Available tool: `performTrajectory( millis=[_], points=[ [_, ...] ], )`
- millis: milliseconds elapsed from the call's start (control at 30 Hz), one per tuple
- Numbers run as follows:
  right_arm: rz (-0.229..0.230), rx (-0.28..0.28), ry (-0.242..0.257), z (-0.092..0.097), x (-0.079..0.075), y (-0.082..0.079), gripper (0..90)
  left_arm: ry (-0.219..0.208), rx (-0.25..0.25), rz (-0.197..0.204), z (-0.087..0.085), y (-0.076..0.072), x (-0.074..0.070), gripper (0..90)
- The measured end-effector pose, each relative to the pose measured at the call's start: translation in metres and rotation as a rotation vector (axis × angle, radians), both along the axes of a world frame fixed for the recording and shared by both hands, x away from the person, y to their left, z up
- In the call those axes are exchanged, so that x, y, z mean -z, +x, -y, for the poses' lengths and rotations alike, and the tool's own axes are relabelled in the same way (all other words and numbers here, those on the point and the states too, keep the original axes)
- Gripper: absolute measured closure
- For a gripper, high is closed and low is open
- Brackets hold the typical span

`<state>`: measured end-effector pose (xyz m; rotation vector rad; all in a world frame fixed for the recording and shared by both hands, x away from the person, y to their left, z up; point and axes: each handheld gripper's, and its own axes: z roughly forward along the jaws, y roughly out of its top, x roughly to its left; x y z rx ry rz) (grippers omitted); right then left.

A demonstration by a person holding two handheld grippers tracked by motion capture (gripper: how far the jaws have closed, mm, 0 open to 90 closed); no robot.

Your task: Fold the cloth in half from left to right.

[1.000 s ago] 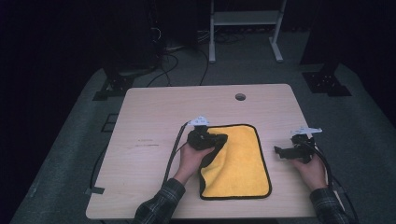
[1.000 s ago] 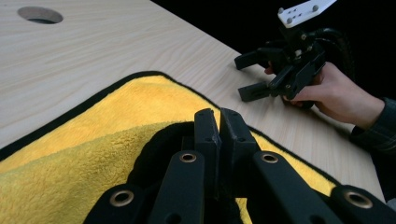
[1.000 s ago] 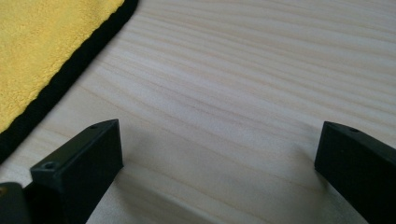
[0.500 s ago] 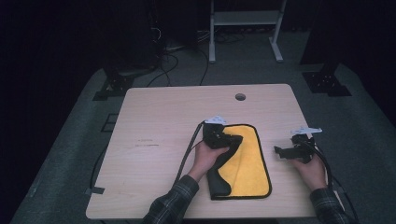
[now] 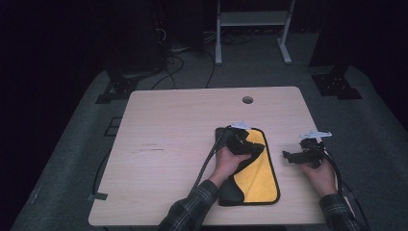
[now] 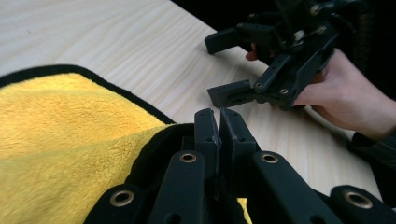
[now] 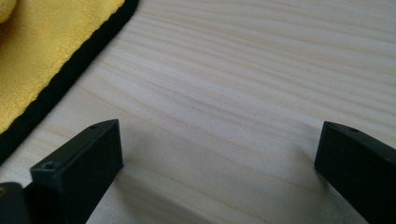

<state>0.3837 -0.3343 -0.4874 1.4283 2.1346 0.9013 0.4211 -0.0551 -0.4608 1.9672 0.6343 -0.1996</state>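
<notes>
A yellow cloth point(image 5: 259, 179) with a black border lies on the right half of the wooden table point(image 5: 168, 134). Its left part is folded over, so the dark underside shows near the front. My left gripper point(image 5: 250, 147) is over the cloth's far end, shut on the cloth's black-edged fold point(image 6: 159, 140). In the left gripper view its jaws point(image 6: 219, 114) are pressed together above the yellow cloth point(image 6: 70, 130). My right gripper point(image 5: 289, 156) rests on the table to the right of the cloth, open with nothing between its jaws. The right gripper point(image 7: 219, 149) looks at bare wood, with the cloth point(image 7: 37, 56) at upper left.
A round hole point(image 5: 247, 100) sits near the table's far edge. Cables trail from both grippers toward the front edge. The right gripper point(image 6: 224, 65) and its hand lie just beyond the left jaws. Dark floor, stand legs and cables surround the table.
My left gripper has moved to the right across the cloth, dragging the cloth's left edge over the yellow face. The right gripper has stayed put.
</notes>
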Motion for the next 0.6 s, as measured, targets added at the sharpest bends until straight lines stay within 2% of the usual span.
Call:
performTrajectory(
  millis=[367, 433, 500, 600],
  points=[
    [0.001, -0.003, -0.001, 0.000, 0.000, 0.001, 0.0, 0.075, -0.005, -0.042, 0.020, 0.005, 0.019, 85.4],
    [0.001, -0.004, -0.001, 0.000, 0.000, 0.001, 0.0, 0.092, -0.004, -0.039, 0.022, 0.005, 0.021, 85.2],
    [0.002, -0.005, -0.001, 0.000, 0.000, 0.001, 0.0, 0.088, -0.005, -0.035, 0.023, 0.005, 0.021, 83.2],
    [0.001, -0.004, -0.001, 0.000, 0.000, 0.001, 0.0, 0.066, -0.010, -0.025, 0.019, 0.003, 0.015, 74.6]
  ],
)
